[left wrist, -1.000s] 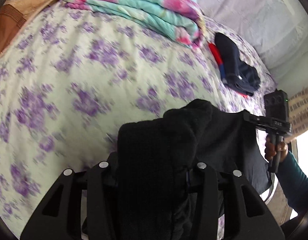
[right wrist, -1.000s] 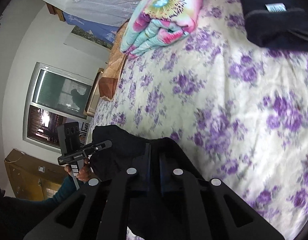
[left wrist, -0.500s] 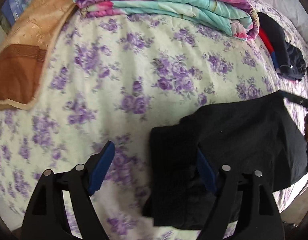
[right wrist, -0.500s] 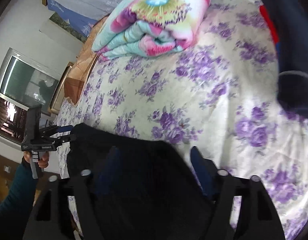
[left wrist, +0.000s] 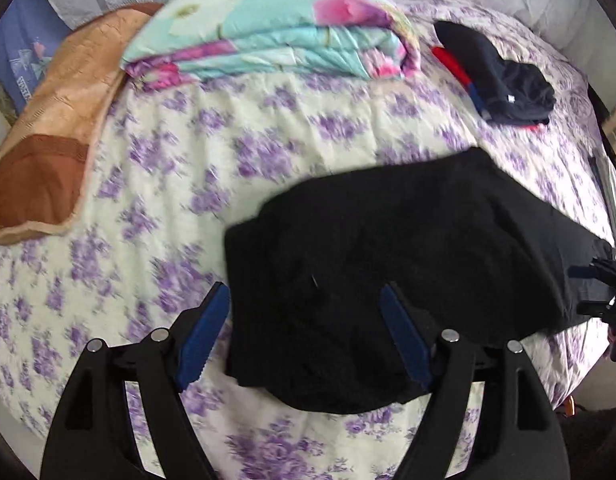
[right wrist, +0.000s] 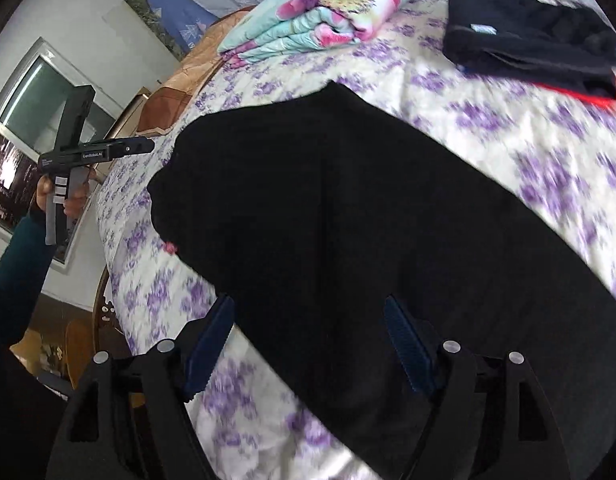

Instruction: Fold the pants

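Two blue-padded fingers of the left hand-held gripper (left wrist: 304,332) stand spread wide in the left wrist view, nothing pinched between them; its jaws have just been opening. Below and beyond them the folded black fabric pants (left wrist: 407,248) lie flat on the bed with the cream sheet printed in purple flowers (left wrist: 228,152), their near left corner lying between the two pads without touching either. Farther back sit a folded turquoise quilt with pink flowers (left wrist: 284,36), a tan and brown pillow (left wrist: 56,120) to its left, and a small pile of dark navy clothes with a red edge (left wrist: 503,80) to its right. At the far right edge the black tips of the right hand-held gripper (left wrist: 599,292) show just beside the pants' right end.

From the right wrist view, the right hand-held gripper (right wrist: 308,340) is likewise spread apart and empty, its jaws having just been opening, with the black pants (right wrist: 367,220) filling the middle of the frame beneath it. At left, a hand in a teal sleeve (right wrist: 56,200) holds the left hand-held gripper (right wrist: 140,146) in the air, apart from the pants. Behind lie the quilt (right wrist: 327,12), the pillow (right wrist: 172,100) and the navy pile (right wrist: 527,48), with a window (right wrist: 28,120) on the wall.
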`<state>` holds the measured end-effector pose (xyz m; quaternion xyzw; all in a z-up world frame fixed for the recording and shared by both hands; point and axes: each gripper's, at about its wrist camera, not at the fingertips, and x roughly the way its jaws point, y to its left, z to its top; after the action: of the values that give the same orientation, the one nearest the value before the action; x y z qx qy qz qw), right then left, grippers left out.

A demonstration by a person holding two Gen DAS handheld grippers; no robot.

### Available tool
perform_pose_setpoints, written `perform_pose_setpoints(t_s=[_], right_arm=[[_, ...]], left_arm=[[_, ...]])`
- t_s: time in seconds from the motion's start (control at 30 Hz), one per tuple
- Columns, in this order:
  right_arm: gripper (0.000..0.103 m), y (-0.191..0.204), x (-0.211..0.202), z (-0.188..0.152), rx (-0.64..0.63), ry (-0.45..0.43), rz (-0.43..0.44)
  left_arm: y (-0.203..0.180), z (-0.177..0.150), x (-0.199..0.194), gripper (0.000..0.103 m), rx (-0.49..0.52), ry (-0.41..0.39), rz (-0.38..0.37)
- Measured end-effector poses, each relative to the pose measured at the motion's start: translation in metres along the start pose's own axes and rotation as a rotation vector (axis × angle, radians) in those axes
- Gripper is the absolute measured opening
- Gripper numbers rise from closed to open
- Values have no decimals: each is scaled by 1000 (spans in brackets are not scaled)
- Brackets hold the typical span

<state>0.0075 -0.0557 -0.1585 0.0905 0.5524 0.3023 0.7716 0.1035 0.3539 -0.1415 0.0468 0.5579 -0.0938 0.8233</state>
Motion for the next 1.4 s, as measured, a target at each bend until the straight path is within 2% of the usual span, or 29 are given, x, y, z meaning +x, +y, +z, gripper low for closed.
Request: perform_pose_setpoints(t_s=[0.07,0.13,0.17,0.2,0.27,0.37,0.47,0.53,0.67,0.73,0.77,0.8,0.83,0.87,0.9,1.0,1.07,1.17,1.23,1.3,1.37,1.4], right_arm=[[78,-19,-7,-30,85,31,-55],[76,-43,-22,-65,193,54,-122],[75,-53,-38,-79,249,15,-115],[76,-62,-60,-94,307,-49,-121],[76,-82,-111,-129,437,-208,-155],[78,-118,-178,-201,679,-451,-208],[79,-150,-208,-270,882,-639,-165],[79,-163,-209,-296,941,-709,-156],[74,-188,-194,-316,1019,-806,-46],[73,-202,-183,-320,1065,-861,50],[73,-209,-180,-320,1076,-871,67],[67,-212,-176,-316,1075,-884,93],[52,-216,-172,-310,1071,-890,129],[41,-218,-165,-299,1076,-881,128],[18,-220,-163,-297,1082,-874,125],[15,-225,-171,-292,1061,-879,163],[14,-229,-203,-290,1022,-923,176],[14,-234,-259,-283,920,-957,74],[14,-248,-270,-290,923,-914,5],[14,-263,-257,-300,964,-808,-63],[16,-275,-234,-314,1029,-741,-48],[19,-280,-227,-323,1060,-750,-25]], left_arm=[[-1,-11,24,76,-24,53,4],[10,-22,52,78,-41,140,115],[19,-27,60,78,-73,166,89],[27,-29,61,79,-111,164,58],[34,-29,52,79,-171,144,45],[14,-26,23,77,-126,62,79],[-15,-22,-5,78,-96,-7,59],[-37,-18,-15,78,-94,-21,36],[-86,-8,-23,78,-46,-6,-3],[-118,-4,-24,78,6,0,-24],[-131,-1,-25,78,29,-1,-30],[-144,0,-25,78,51,-1,-38],[-156,2,-25,78,69,0,-48],[-170,2,-26,79,88,1,-61],[-182,1,-26,80,101,2,-70],[-212,0,-20,81,135,16,-72],[-223,-4,-16,81,148,30,-79],[-236,-5,-8,81,159,38,-96],[-244,-8,1,82,157,53,-103],[-251,-12,17,82,148,89,-85],[-257,-15,30,82,131,120,-87],[-261,-16,34,82,123,132,-90]])
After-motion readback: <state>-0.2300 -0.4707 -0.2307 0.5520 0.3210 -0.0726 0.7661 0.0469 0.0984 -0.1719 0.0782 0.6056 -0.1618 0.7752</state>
